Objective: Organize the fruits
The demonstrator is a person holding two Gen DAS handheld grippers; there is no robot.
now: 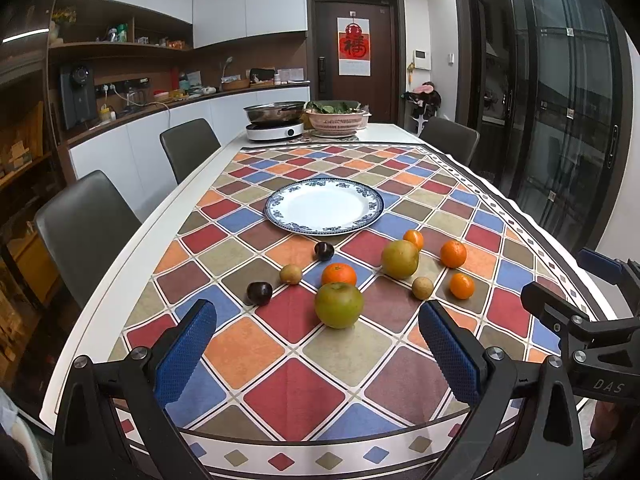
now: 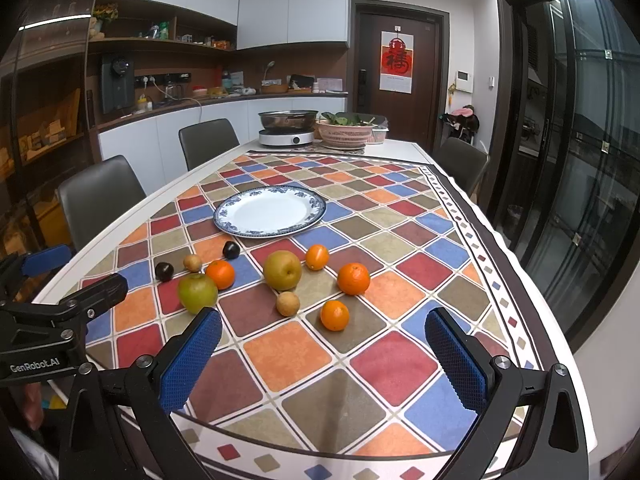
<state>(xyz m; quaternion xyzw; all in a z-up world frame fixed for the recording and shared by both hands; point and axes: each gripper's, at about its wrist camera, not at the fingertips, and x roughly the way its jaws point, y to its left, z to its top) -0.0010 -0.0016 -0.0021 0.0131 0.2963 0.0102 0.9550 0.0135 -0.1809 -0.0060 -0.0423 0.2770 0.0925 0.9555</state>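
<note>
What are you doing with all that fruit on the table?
A person holds a tool in each hand. The left tool and right tool are both open and empty, hovering over the near end of the table. The oranges, pears, plums and small brown fruits lie loose on the checked cloth. The blue-rimmed plate behind them is empty.

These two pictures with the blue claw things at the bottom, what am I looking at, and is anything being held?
Each picture comes from a camera on a handheld two-finger gripper, looking along its blue fingers. One shows the left gripper, the other the right gripper. Both are open and hold nothing. On the checked tablecloth stands an empty blue-rimmed plate. In front of it lie loose fruit: four oranges, such as one, two large greenish fruits, such as one, two dark plums and two small brown fruits.
</note>
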